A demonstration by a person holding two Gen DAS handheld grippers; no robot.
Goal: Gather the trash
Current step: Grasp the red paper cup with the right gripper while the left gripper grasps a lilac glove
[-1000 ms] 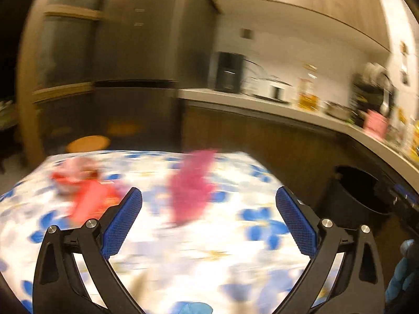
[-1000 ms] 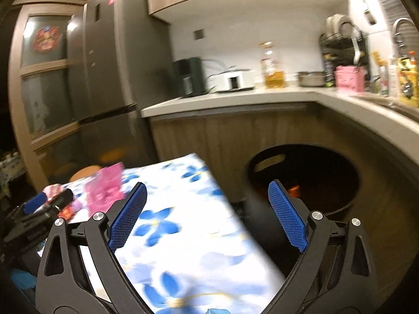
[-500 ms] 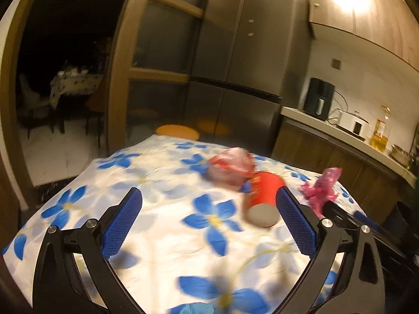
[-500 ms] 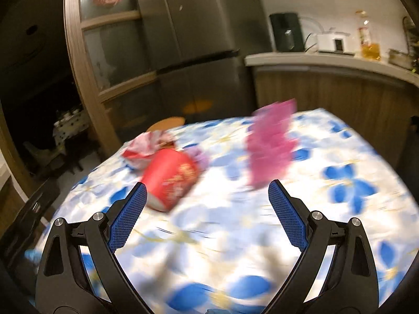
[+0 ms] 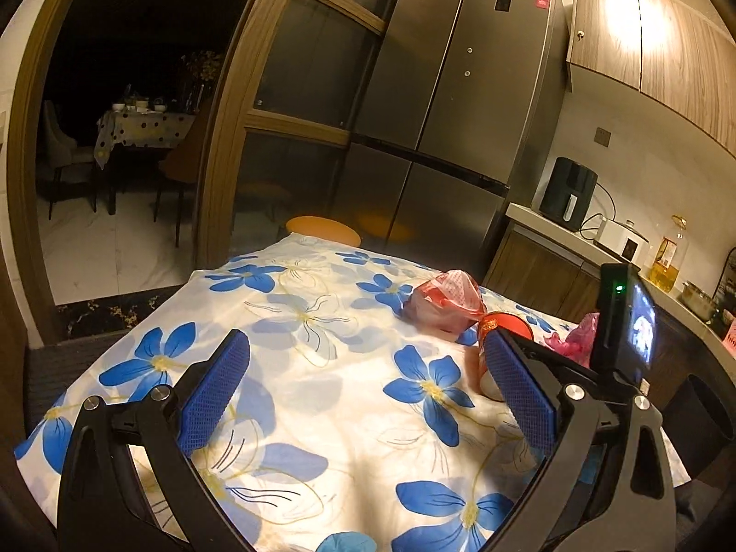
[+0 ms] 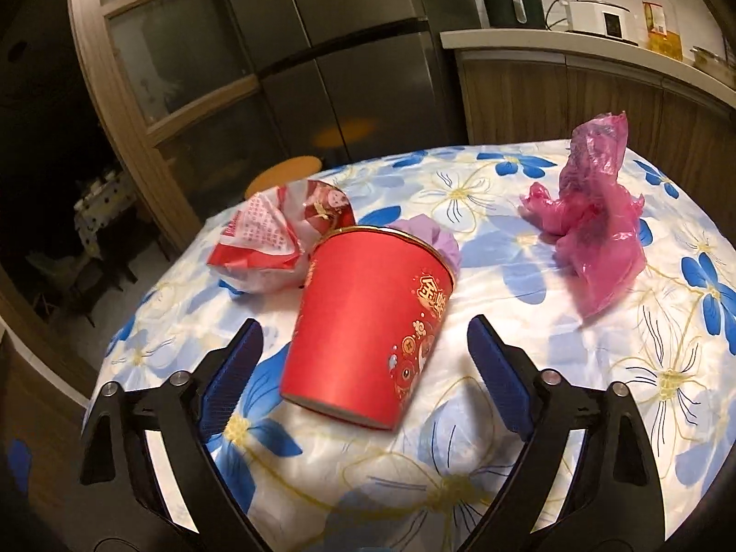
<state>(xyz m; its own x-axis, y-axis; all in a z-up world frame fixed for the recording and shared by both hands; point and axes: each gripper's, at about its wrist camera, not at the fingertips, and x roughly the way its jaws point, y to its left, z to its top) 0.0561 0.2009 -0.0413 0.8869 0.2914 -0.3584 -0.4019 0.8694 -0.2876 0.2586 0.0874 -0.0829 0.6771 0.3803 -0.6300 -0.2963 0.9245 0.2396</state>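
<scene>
A red paper cup [image 6: 370,326] lies on its side on the flowered tablecloth [image 6: 506,239], its bottom toward me and lilac paper at its mouth. My right gripper [image 6: 363,361] straddles the cup's base; its jaws are closing, with gaps still showing on both sides. Behind the cup rests a crumpled red-and-white wrapper [image 6: 271,239]; a pink plastic bag [image 6: 593,234] lies to the right. In the left wrist view my left gripper [image 5: 368,391] hangs open over bare cloth, left of the cup [image 5: 499,333], wrapper [image 5: 444,303] and pink bag [image 5: 575,336].
A dark bin [image 5: 701,418] stands on the floor off the table's right side. A steel fridge [image 5: 441,106] and an orange stool [image 5: 322,230] stand beyond the far edge. A counter with appliances [image 6: 552,41] runs along the right.
Both views swung left, from the bin and counter to the table. The right gripper closed in on the red cup, which now sits between its jaws. The left gripper stayed open.
</scene>
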